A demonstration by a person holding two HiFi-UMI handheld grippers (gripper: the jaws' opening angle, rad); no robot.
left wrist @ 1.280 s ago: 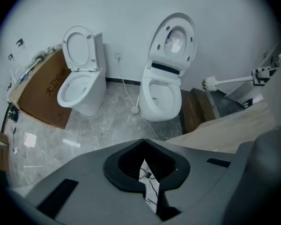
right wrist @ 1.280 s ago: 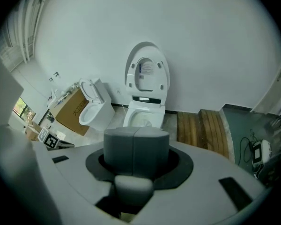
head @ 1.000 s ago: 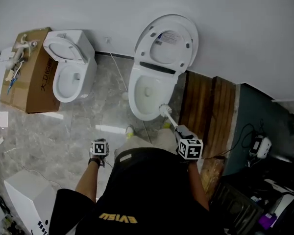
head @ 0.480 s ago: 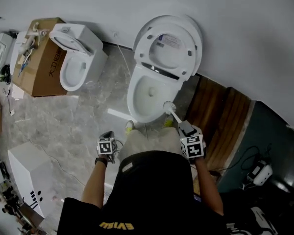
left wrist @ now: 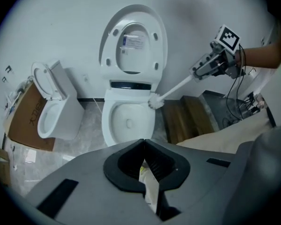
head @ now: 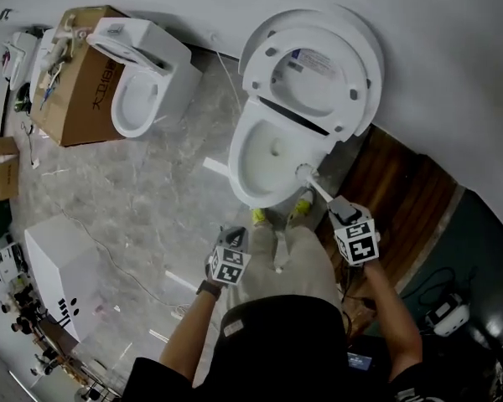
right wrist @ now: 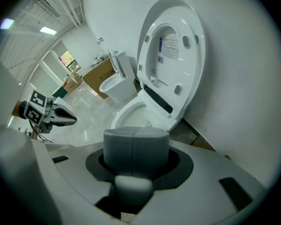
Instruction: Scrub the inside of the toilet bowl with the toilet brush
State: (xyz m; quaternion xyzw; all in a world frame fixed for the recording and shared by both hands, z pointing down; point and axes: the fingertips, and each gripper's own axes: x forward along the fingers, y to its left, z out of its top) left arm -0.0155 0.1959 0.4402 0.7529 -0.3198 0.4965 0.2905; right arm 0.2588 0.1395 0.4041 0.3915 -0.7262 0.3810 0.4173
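Pinching the handle of the toilet brush (head: 317,188), right tongs (head: 339,208) hold its head at the near right rim of the toilet bowl (head: 256,162). Lid (head: 314,65) stands raised. Left tongs (head: 236,239) pressed together, empty, held apart in front of the bowl.

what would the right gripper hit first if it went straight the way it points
The right gripper is shut on the toilet brush, its head at the rim of the toilet bowl. Straight on, that head would likely meet the bowl's inner wall first; depth is unclear.
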